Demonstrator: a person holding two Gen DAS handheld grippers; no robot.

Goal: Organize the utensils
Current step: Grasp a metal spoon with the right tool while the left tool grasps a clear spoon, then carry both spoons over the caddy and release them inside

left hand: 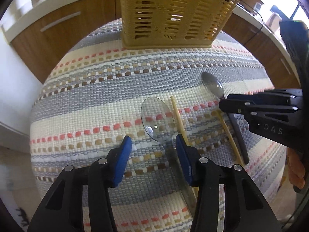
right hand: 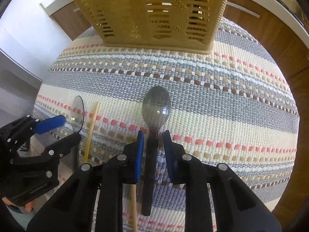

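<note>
Clear spoon (left hand: 157, 120) lying on striped mat (left hand: 96, 100), neck between spread pads of left claw (left hand: 154, 147). Dark-handled spoon (right hand: 156, 108) between spread pads of right claw (right hand: 154, 141), not pinched. Chopstick (left hand: 178, 118) just beside left claw. Yellow basket (left hand: 173, 13) well ahead of both.

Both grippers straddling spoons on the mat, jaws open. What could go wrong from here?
1. The left gripper sits off-centre: the clear spoon neck lies against its right pad, and a chopstick lies just beyond, so closing may nudge either.
2. The right gripper straddles the dark-handled spoon; a second chopstick runs under its left finger and may get dragged.
3. Both are near each other; lifting toward the basket together risks collision.
</note>
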